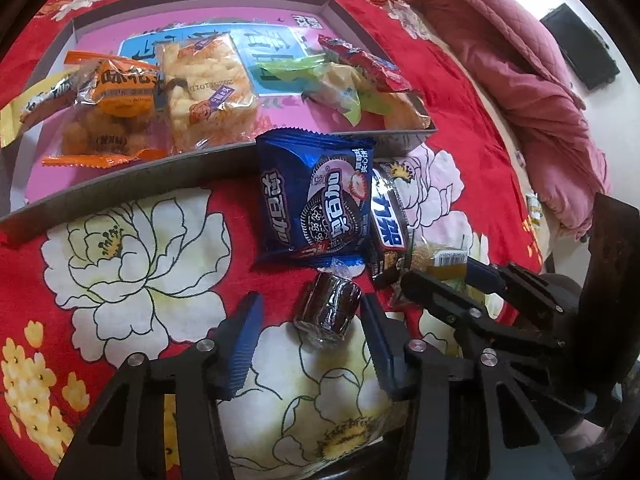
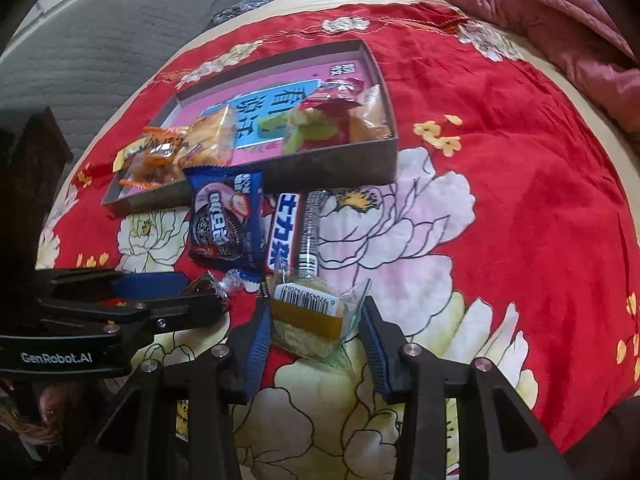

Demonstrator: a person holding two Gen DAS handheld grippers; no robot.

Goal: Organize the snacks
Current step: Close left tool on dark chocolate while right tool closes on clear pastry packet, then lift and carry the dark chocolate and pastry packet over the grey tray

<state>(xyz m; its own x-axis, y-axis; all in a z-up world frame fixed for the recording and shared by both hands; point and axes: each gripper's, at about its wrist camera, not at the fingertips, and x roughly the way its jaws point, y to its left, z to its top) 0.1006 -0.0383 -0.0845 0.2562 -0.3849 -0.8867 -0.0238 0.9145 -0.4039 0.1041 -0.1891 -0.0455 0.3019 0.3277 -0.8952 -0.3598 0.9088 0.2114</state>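
Observation:
A shallow box with a pink floor holds several snack packets. On the red floral cloth in front of it lie a blue cookie packet, a chocolate bar, a small dark wrapped cake and a clear-wrapped green pastry with a barcode label. My left gripper is open with the dark cake between its fingers. My right gripper is open around the green pastry, its fingers close to the wrapper.
A pink quilt is bunched at the far right of the bed. A grey cushion lies beyond the cloth on the left. A dark flat object lies past the quilt.

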